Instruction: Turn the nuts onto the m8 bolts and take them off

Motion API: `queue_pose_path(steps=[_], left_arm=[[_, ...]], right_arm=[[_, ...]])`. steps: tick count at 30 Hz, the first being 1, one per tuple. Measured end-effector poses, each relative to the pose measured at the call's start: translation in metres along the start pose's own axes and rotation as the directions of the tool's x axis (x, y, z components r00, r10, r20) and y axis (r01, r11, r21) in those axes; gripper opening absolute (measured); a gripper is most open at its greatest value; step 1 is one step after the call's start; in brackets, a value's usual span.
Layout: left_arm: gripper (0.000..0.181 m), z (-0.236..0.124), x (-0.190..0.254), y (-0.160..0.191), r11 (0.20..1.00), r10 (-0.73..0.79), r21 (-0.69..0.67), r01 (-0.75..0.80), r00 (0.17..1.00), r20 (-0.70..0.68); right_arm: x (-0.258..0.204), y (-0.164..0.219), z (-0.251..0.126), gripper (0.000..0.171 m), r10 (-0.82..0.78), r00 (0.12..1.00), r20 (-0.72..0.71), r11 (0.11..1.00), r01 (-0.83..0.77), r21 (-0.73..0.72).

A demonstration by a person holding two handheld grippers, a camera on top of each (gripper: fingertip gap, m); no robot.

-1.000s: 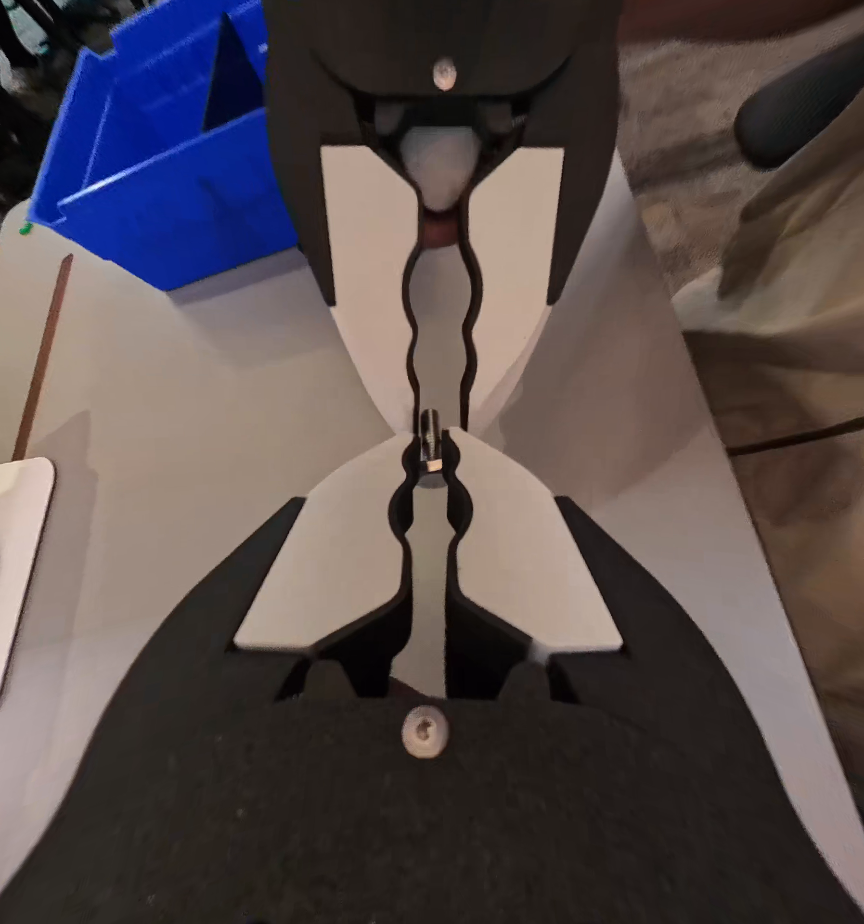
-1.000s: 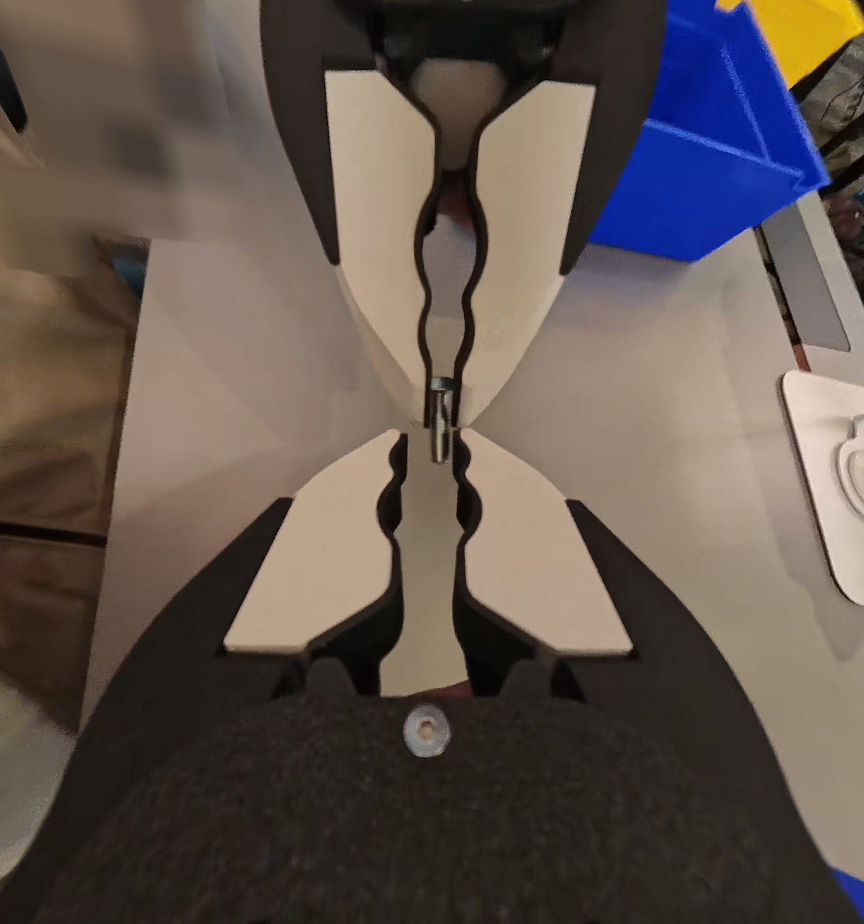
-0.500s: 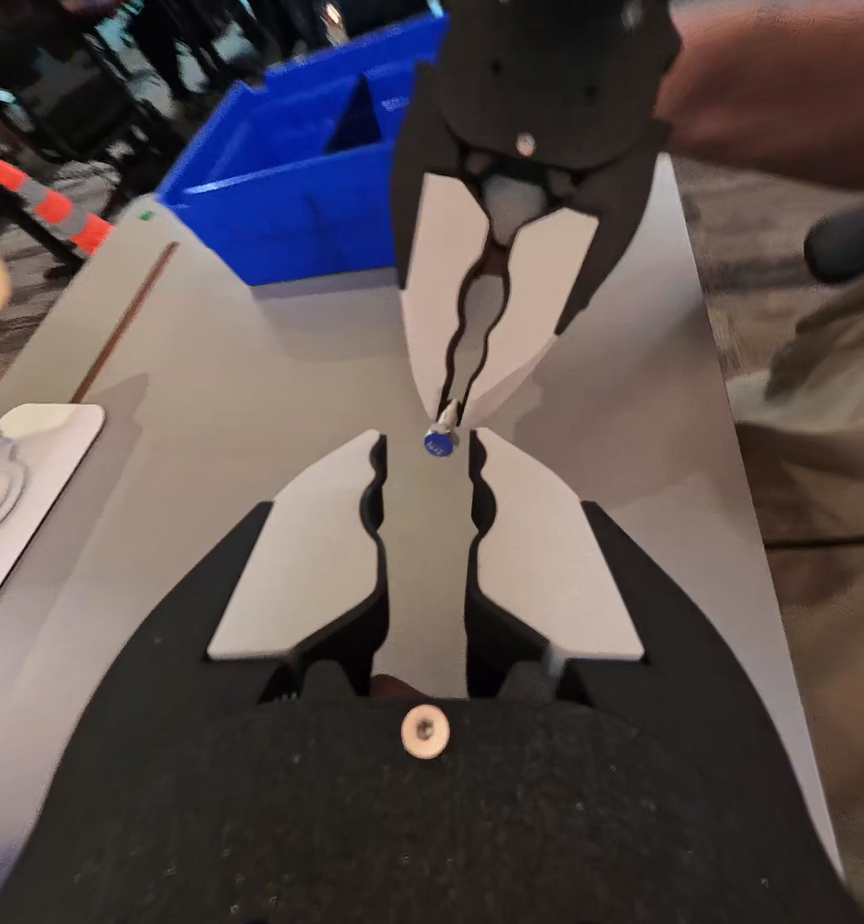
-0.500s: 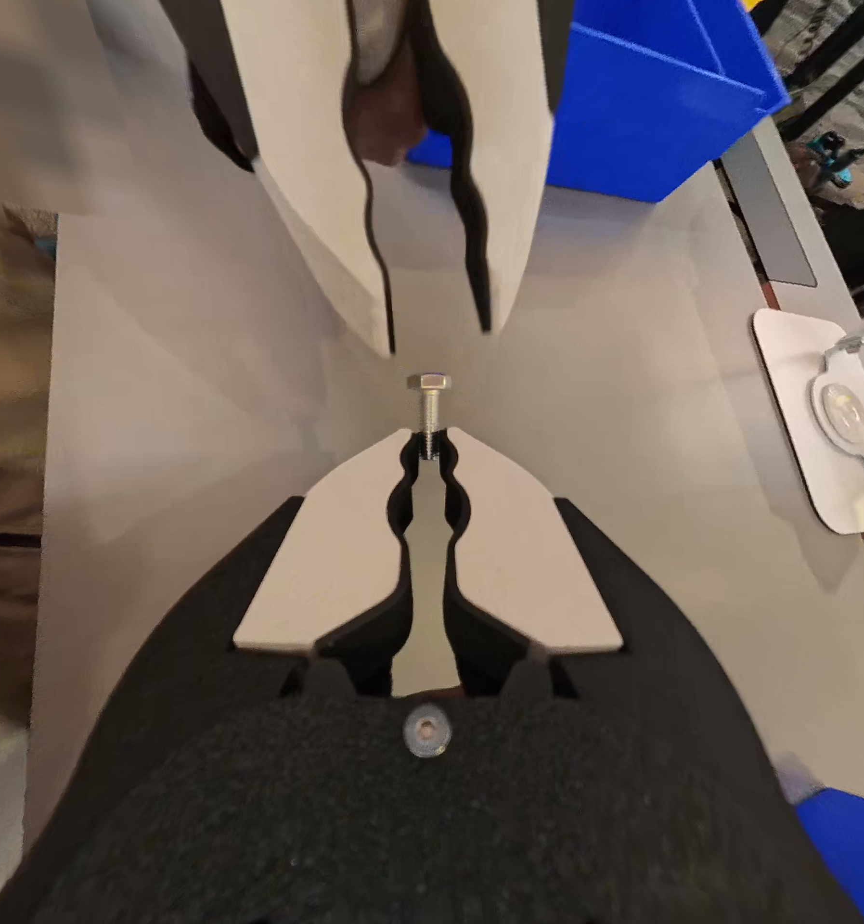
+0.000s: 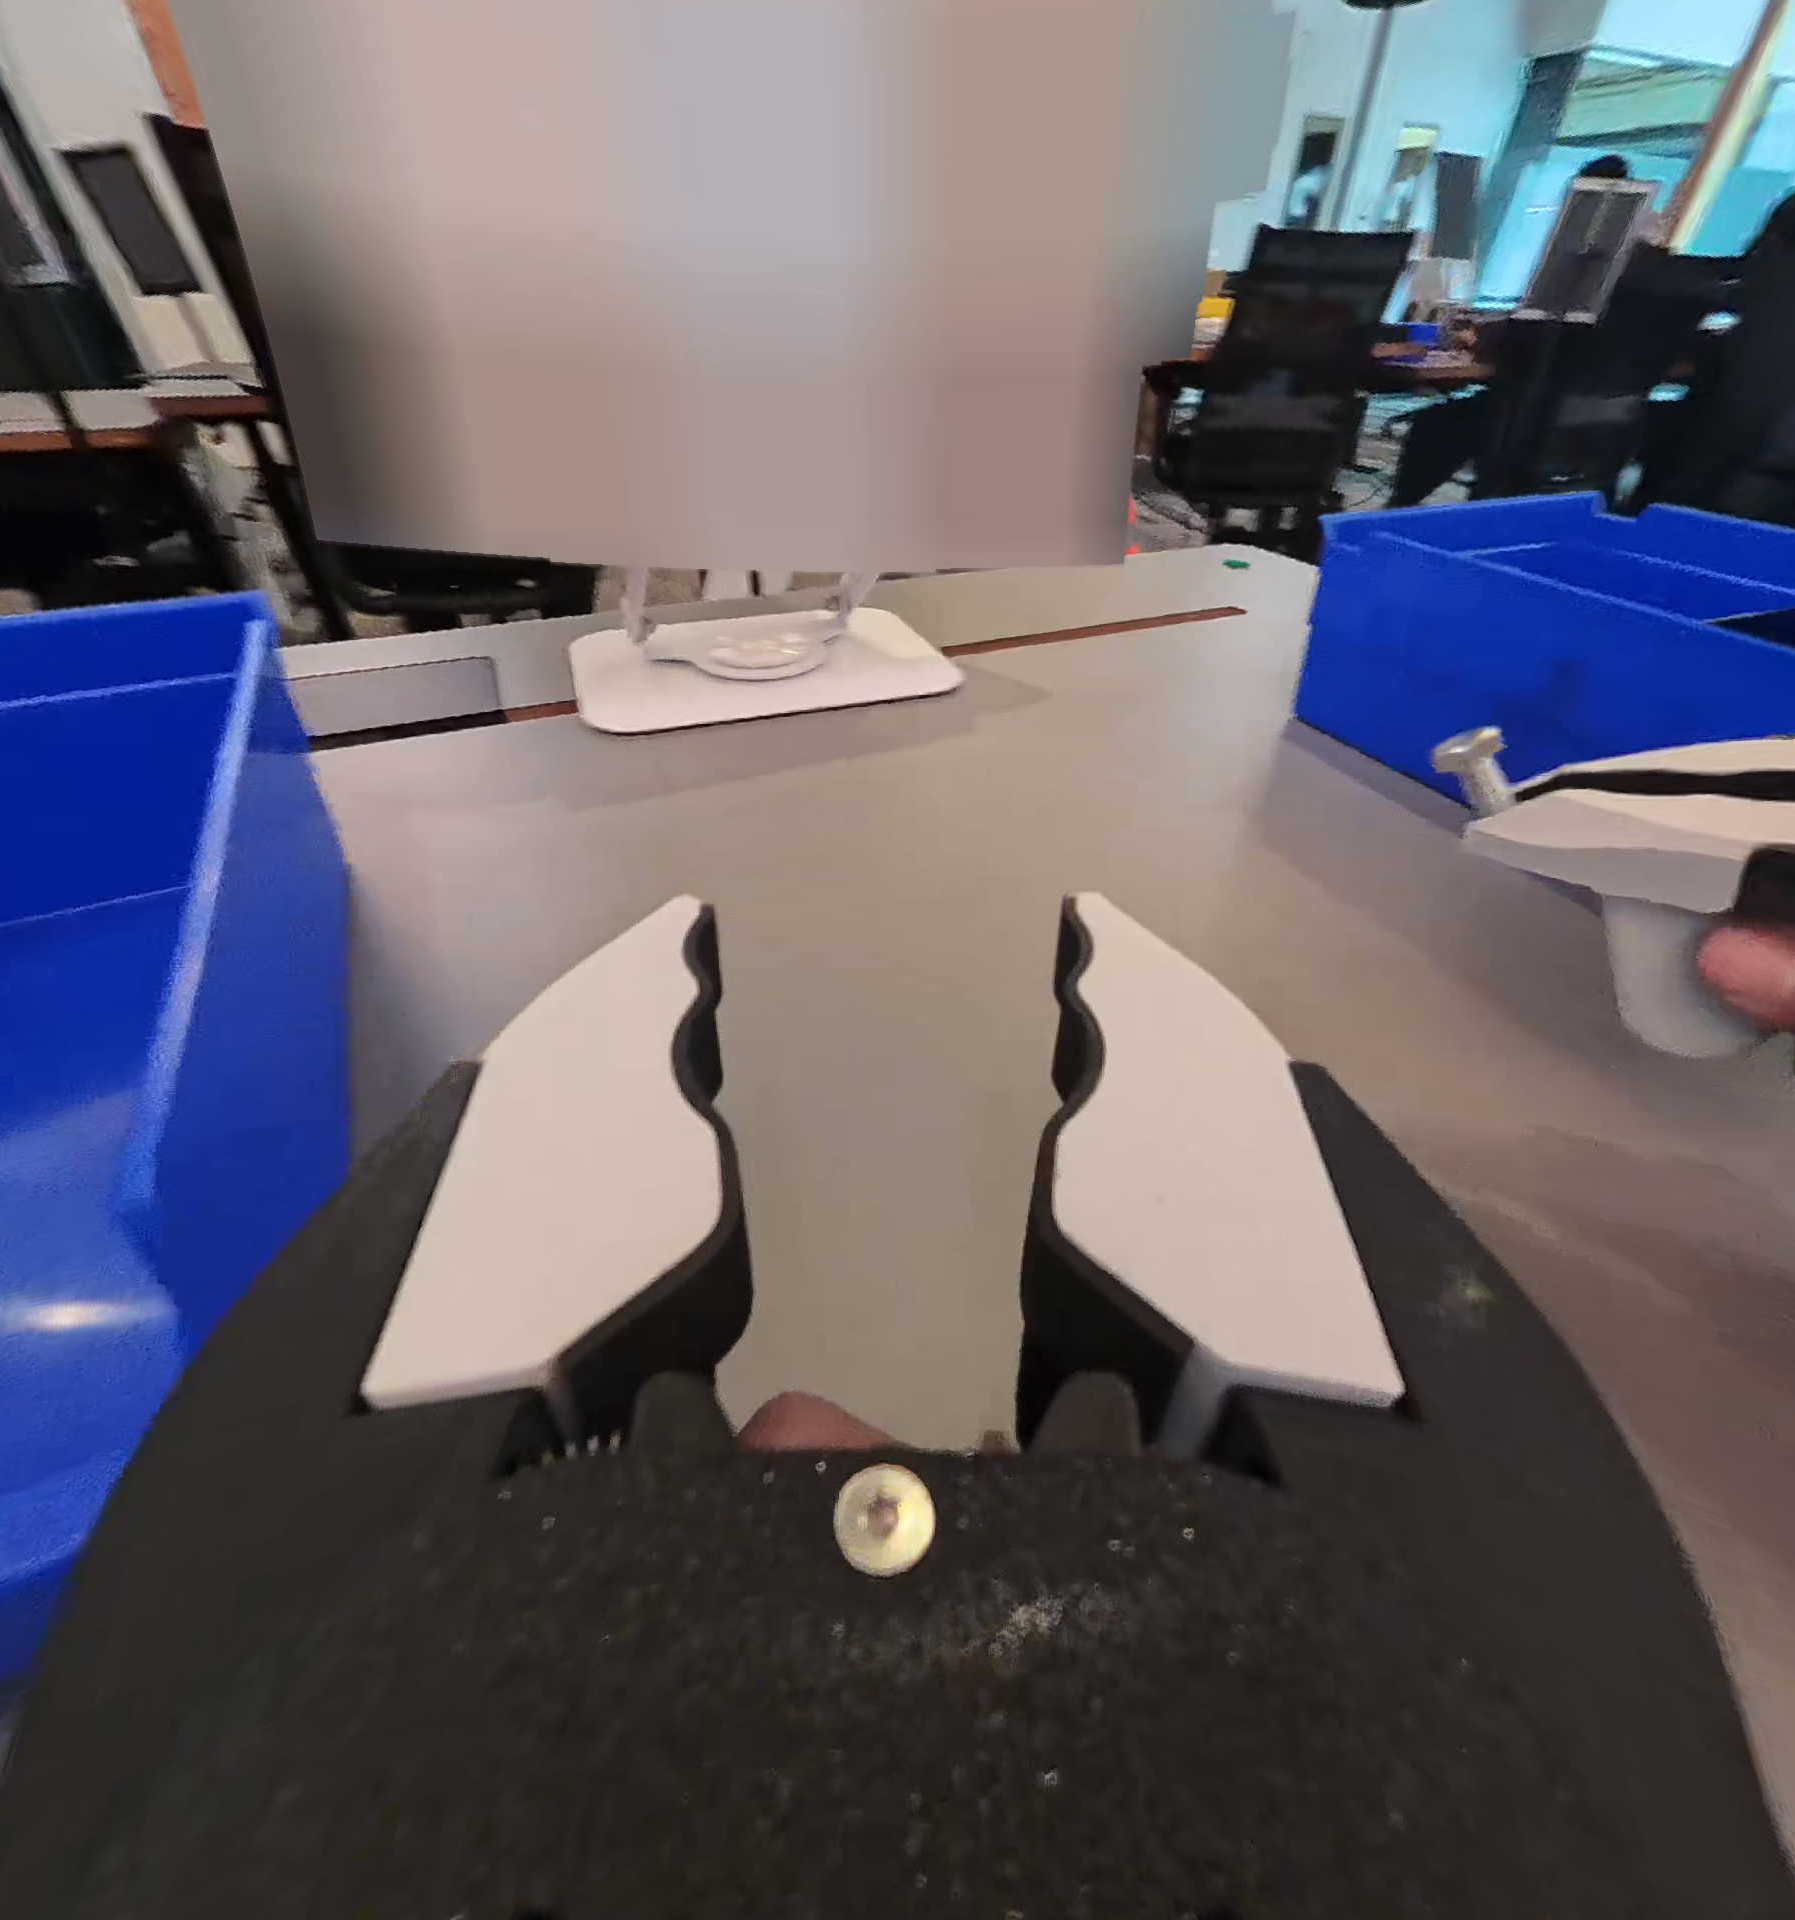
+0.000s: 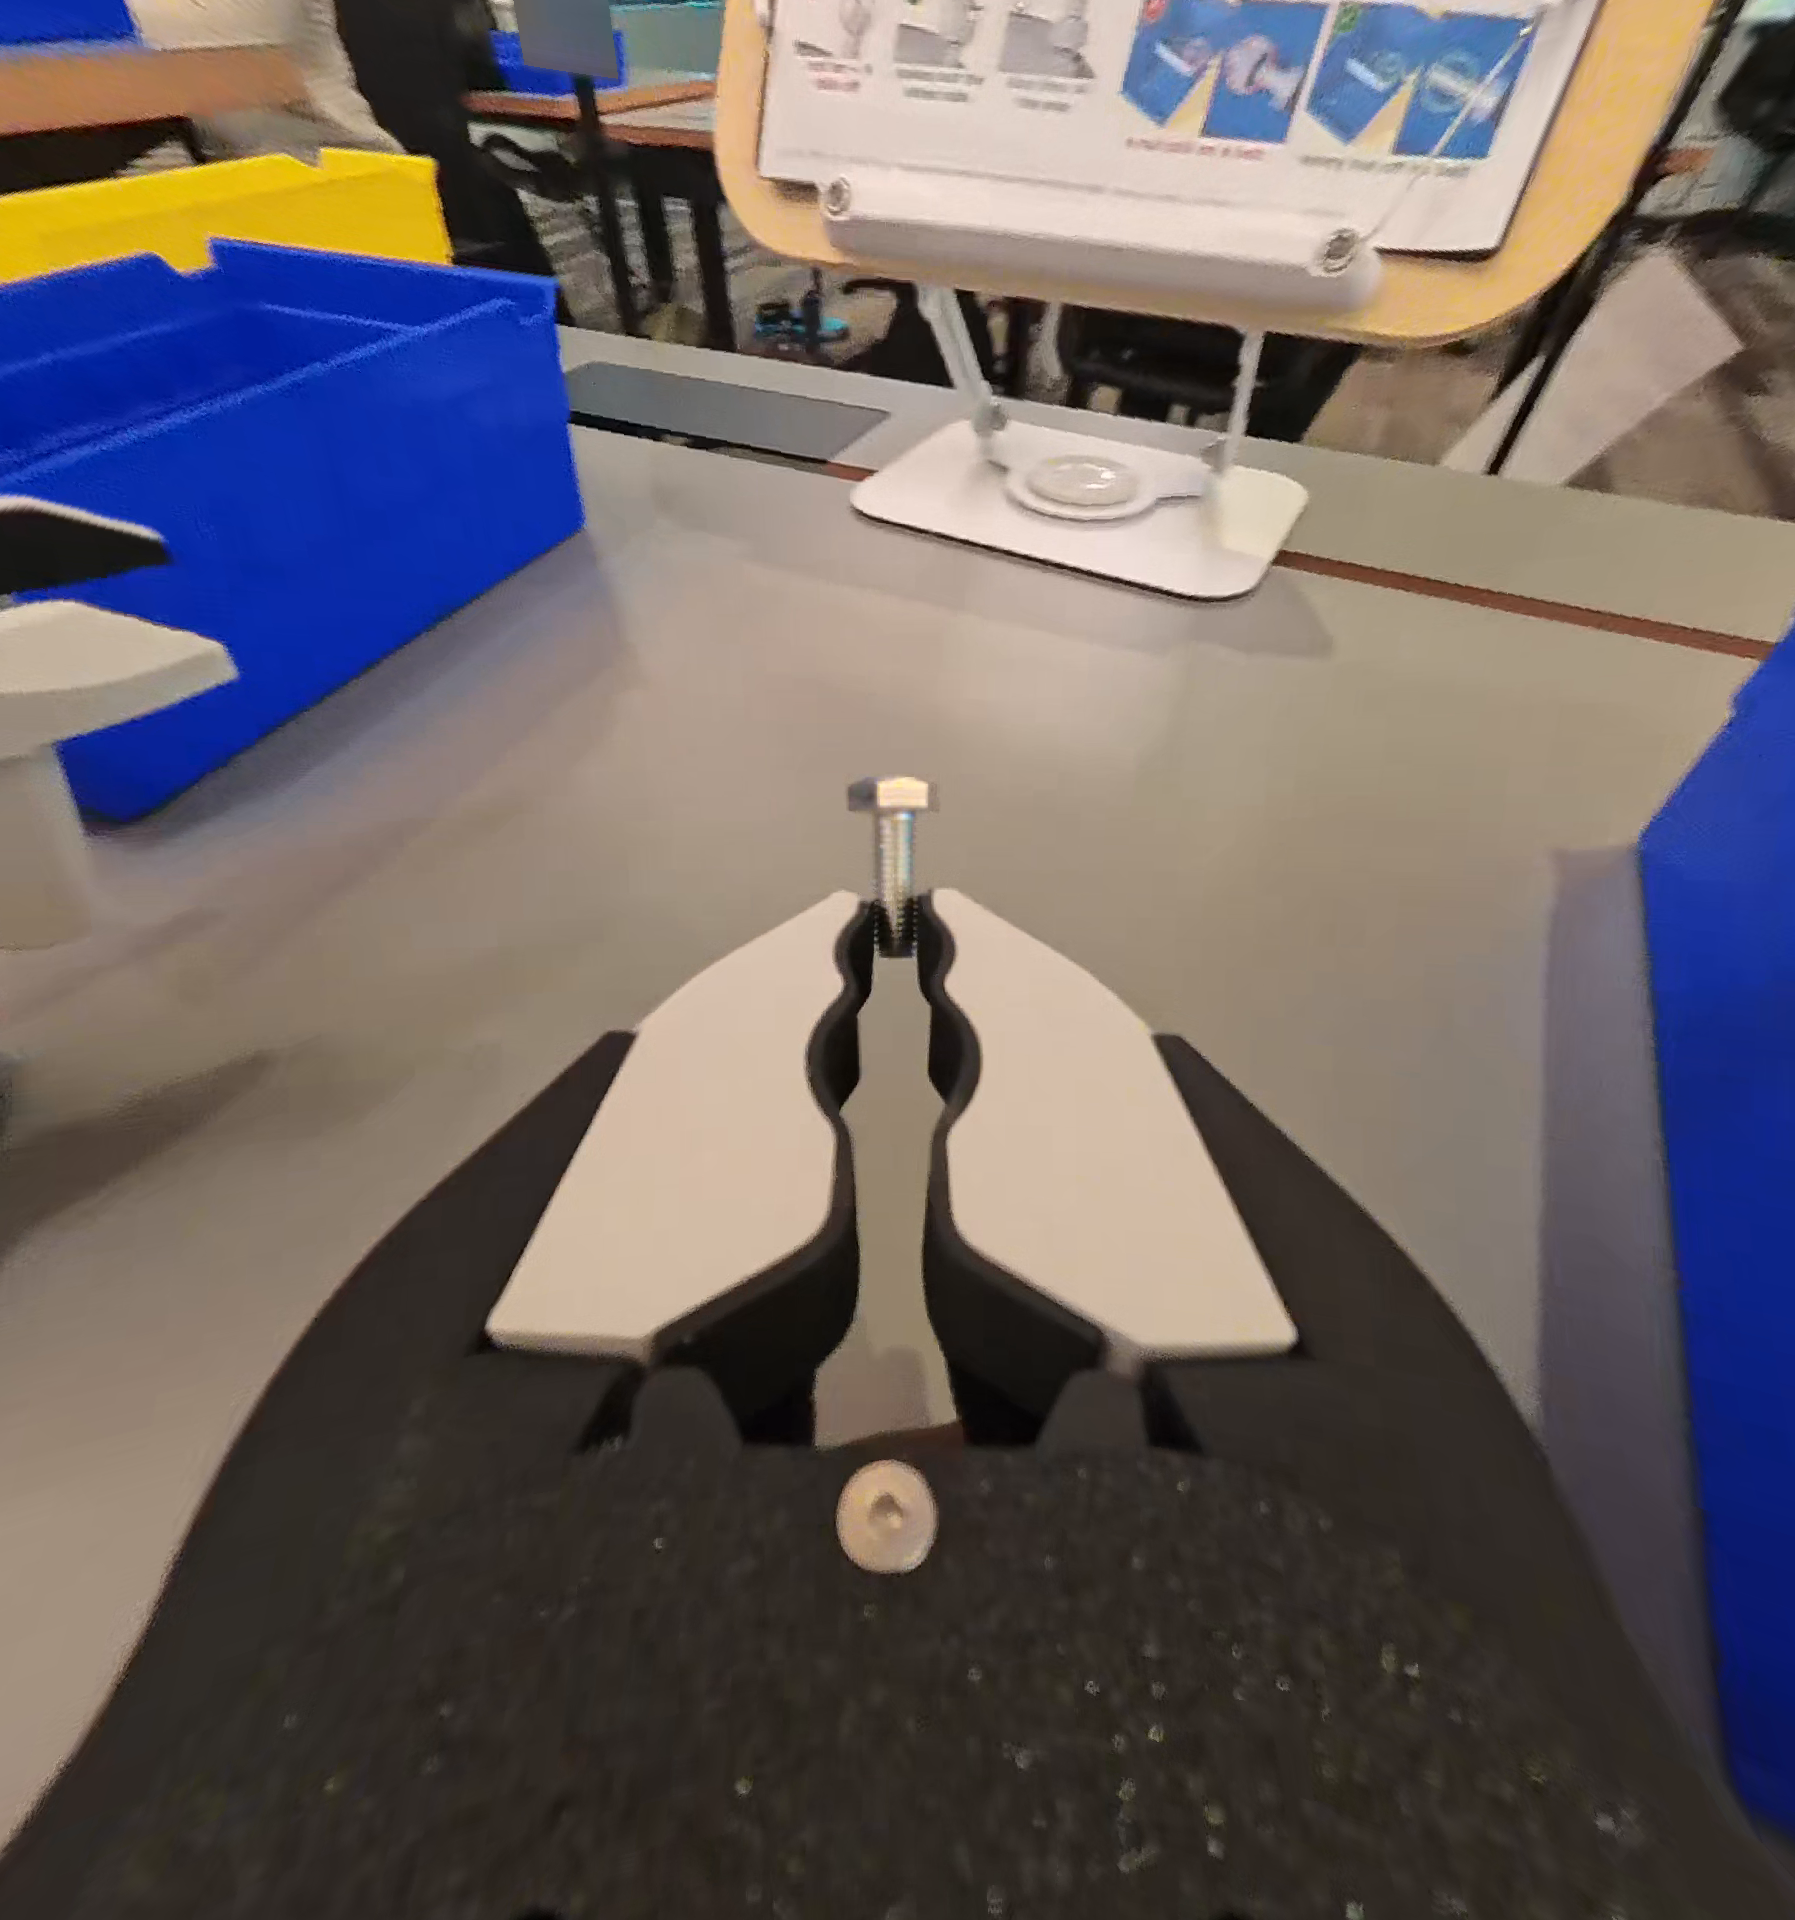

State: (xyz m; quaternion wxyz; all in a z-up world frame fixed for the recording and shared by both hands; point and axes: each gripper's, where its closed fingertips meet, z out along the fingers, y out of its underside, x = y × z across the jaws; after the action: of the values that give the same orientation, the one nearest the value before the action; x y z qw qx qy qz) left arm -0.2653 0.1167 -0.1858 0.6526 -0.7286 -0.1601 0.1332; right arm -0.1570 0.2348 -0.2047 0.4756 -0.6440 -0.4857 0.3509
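Note:
My right gripper (image 6: 895,914) is shut on the threaded end of a silver hex bolt (image 6: 893,836), whose head points away from me over the grey table (image 6: 1080,748). The same bolt (image 5: 1473,764) and the right gripper (image 5: 1527,805) show at the right edge of the left wrist view. My left gripper (image 5: 885,914) is open and empty above the table. It also shows at the left edge of the right wrist view (image 6: 186,613). No nut is visible.
Blue bins stand at the left (image 5: 93,935) and right (image 5: 1558,644) of the table; in the right wrist view they show at left (image 6: 301,499) and right (image 6: 1766,1091). A white stand base (image 5: 768,665) holds a board with instruction sheets (image 6: 1163,156) at the back. A yellow bin (image 6: 176,223) sits behind.
The grippers faced each other tip to tip on the bolt. The left gripper let go and opened wide, and both swung apart to face the back of the table. The right keeps the bolt.

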Motion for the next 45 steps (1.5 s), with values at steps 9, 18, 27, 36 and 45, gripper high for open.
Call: queue_pose_path(steps=[9,18,27,36,45], left_arm=[[0.059,-0.006,-0.016,0.003,0.997,-0.068,-0.022,0.068,0.997,0.039],[0.059,0.0,-0.009,0.01,0.998,-0.045,-0.046,0.046,0.999,0.019],[0.058,0.003,-0.005,0.014,0.996,-0.047,-0.074,0.046,0.999,-0.009],[0.059,0.003,0.001,0.014,0.997,-0.013,-0.071,0.011,0.999,-0.03],[0.059,0.001,0.003,0.012,0.998,-0.016,-0.054,0.014,0.999,-0.047]], right_arm=[[0.004,0.002,0.001,0.007,0.013,0.999,-0.049,1.0,-0.013,0.005],[0.038,-0.032,-0.019,0.007,-0.015,0.992,-0.126,0.999,0.021,0.043],[0.252,-0.099,-0.048,0.007,-0.108,0.936,-0.335,0.979,0.041,-0.2],[0.341,0.025,-0.023,0.008,-0.059,0.983,-0.174,0.591,-0.106,-0.8],[0.342,0.05,-0.008,0.008,-0.062,0.985,-0.16,0.344,-0.129,-0.93]])
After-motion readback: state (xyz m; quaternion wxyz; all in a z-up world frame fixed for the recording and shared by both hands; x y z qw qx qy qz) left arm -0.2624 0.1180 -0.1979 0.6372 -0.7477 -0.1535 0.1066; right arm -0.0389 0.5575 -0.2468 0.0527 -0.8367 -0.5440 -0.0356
